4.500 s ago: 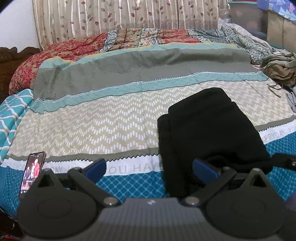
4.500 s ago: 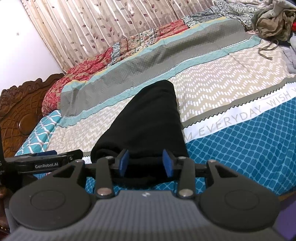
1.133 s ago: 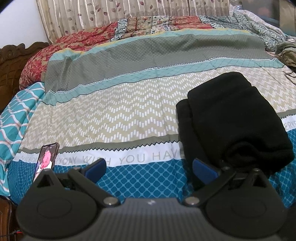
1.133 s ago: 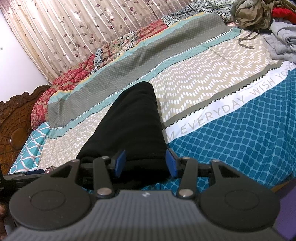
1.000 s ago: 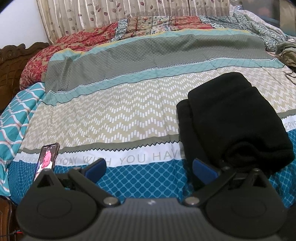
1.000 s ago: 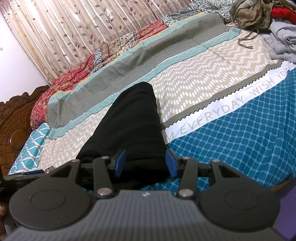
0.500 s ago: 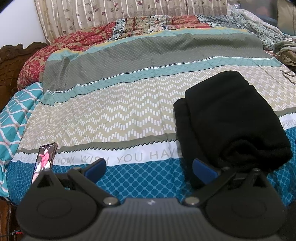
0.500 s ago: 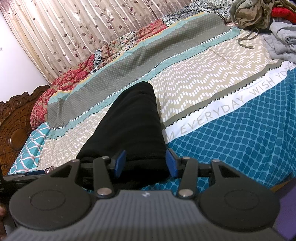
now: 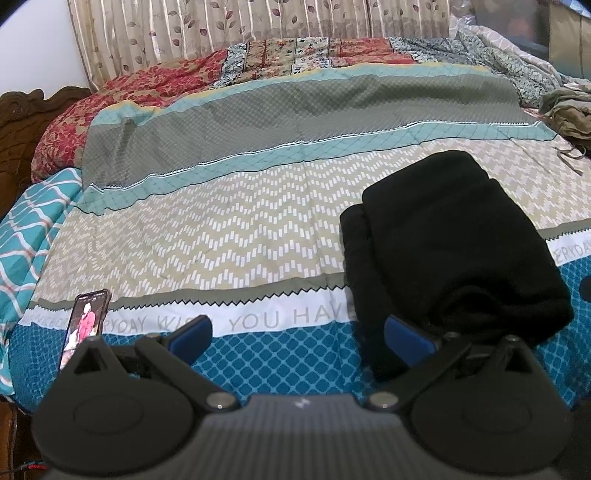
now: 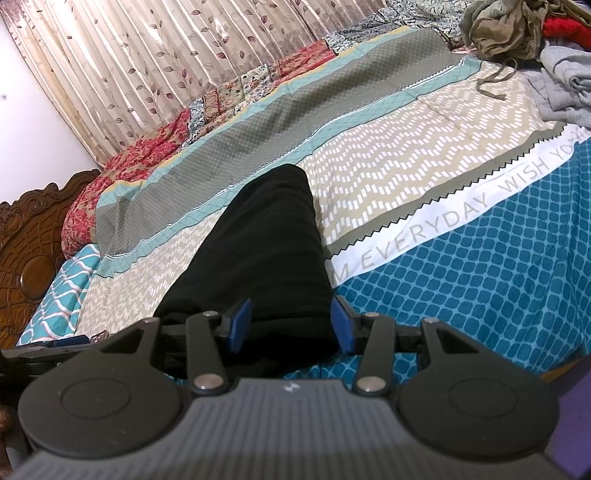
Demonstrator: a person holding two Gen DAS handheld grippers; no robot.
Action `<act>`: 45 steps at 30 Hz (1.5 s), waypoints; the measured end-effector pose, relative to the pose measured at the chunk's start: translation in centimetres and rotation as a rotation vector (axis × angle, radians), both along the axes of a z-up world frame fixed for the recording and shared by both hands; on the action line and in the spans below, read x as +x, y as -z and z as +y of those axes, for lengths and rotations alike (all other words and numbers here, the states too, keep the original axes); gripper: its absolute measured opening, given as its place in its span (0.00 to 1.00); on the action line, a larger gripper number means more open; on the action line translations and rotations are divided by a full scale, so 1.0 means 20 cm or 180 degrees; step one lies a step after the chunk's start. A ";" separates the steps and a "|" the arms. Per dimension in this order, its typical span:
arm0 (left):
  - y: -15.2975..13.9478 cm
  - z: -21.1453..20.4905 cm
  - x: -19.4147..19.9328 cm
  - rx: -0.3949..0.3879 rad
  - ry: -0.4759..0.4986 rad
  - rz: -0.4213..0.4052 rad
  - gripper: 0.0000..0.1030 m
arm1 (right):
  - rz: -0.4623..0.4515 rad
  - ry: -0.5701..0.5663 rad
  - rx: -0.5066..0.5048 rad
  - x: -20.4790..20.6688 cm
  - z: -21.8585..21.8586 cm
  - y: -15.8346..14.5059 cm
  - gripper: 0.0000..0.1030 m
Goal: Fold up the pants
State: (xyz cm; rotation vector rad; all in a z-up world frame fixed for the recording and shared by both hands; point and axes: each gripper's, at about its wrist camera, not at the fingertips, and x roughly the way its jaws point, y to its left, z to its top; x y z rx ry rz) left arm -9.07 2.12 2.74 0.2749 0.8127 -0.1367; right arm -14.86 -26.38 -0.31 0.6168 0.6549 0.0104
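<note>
While the folded black pants lie at centre right on the bed, the left tool stands spread wide; the right tool, partly spread, straddles their near end.

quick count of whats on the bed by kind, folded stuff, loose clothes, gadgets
Folded black pants: 1
Loose garments: 3, namely olive garment, red garment, grey garment
Phone: 1
Total: 5
</note>
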 end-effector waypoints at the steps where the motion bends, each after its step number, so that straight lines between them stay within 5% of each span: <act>1: 0.00 0.00 0.00 -0.0009 0.0004 -0.0002 1.00 | -0.0001 0.0000 -0.0001 0.00 0.00 0.00 0.49; 22: -0.03 -0.02 -0.02 -0.0060 0.0083 -0.0046 1.00 | 0.0000 -0.0001 -0.0006 0.00 0.01 0.00 0.49; 45: 0.00 0.01 0.00 -0.0045 -0.0063 0.0199 1.00 | 0.0011 0.0007 0.0009 0.00 0.02 0.00 0.49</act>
